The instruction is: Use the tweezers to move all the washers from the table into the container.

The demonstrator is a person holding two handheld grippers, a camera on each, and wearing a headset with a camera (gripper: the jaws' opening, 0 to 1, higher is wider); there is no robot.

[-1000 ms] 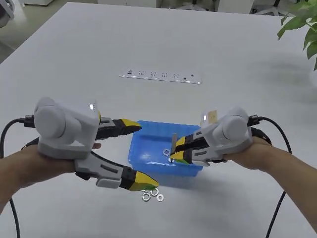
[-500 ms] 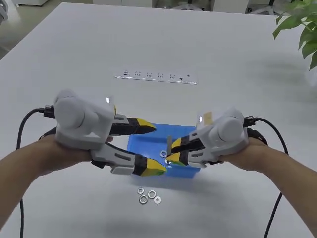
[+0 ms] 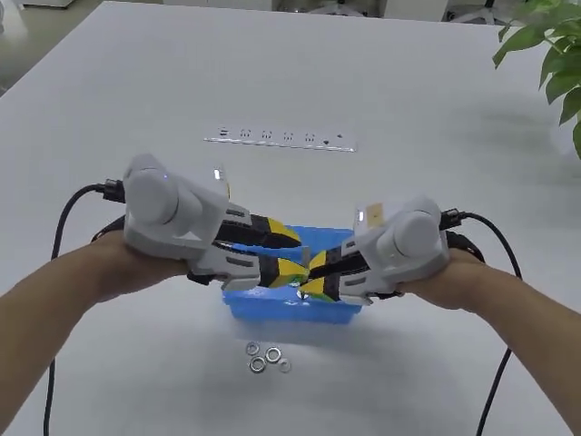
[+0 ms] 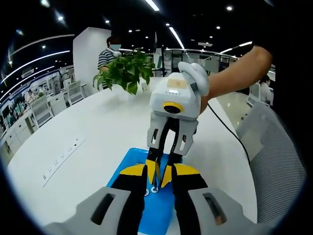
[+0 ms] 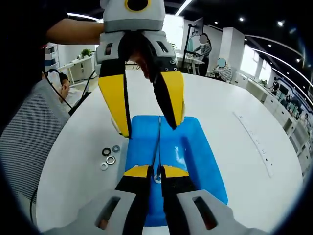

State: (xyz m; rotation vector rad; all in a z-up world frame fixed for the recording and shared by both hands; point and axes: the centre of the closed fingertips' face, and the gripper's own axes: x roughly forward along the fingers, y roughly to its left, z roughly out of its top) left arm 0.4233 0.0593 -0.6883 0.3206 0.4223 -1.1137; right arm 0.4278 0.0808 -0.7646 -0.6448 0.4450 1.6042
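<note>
Washers (image 5: 110,157), four of them, are seen lying loose on the desk (image 5: 78,132), off to the left of the right claw's tips and outside the blue container (image 5: 200,152); the left claw (image 5: 151,130) is held open over the container, its yellow jaws spread on either side of the far end of the tweezers (image 5: 158,142); the tweezers are clamped between the nearly closed jaws of the right claw (image 5: 156,170) and point straight ahead of it, above the container floor; a small ring (image 5: 157,179) is seen inside the container, right at that claw's tips.
</note>
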